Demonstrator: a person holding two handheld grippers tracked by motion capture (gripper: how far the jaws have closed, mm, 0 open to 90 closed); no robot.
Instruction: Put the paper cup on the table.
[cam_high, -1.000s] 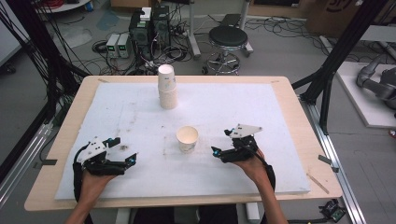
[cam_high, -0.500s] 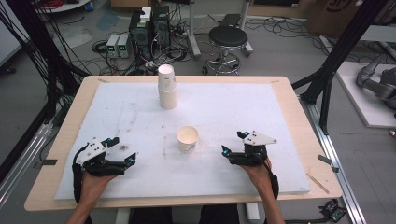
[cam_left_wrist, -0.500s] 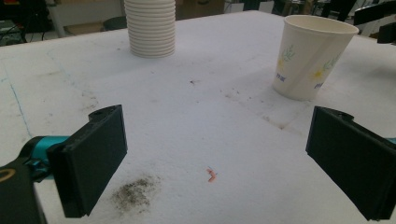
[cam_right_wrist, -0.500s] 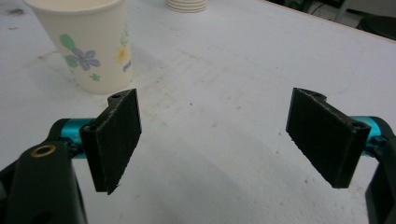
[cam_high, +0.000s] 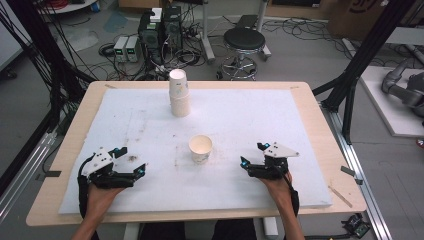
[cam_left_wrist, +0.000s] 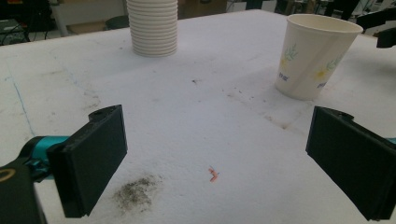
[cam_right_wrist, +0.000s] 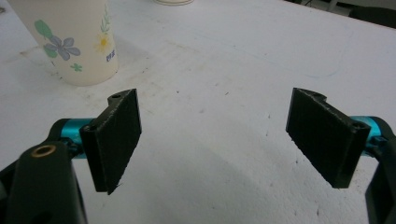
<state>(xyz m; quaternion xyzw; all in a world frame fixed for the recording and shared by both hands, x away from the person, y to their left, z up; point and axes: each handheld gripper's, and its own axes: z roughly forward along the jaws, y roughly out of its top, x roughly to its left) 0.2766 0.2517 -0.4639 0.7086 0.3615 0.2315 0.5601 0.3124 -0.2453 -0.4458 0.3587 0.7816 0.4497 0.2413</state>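
Nearest the person, the left gripper and the right gripper rest low on the white foam-covered table, jaws apart and empty. Between them, slightly farther, stands a cream paper cup with flower print; its small blue lettering is unreadable. Beyond stands a tall stack of white paper cups.

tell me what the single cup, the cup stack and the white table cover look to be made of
Single cup: likely paper, matt cream, with a printed flower pattern and a rolled rim.
Cup stack: apparently the same paper, plain off-white, its rims showing as tight ridges in the left gripper view.
White table cover: probably foam board, going by its grainy, slightly pitted matt surface with smudges; it could be another soft sheet.
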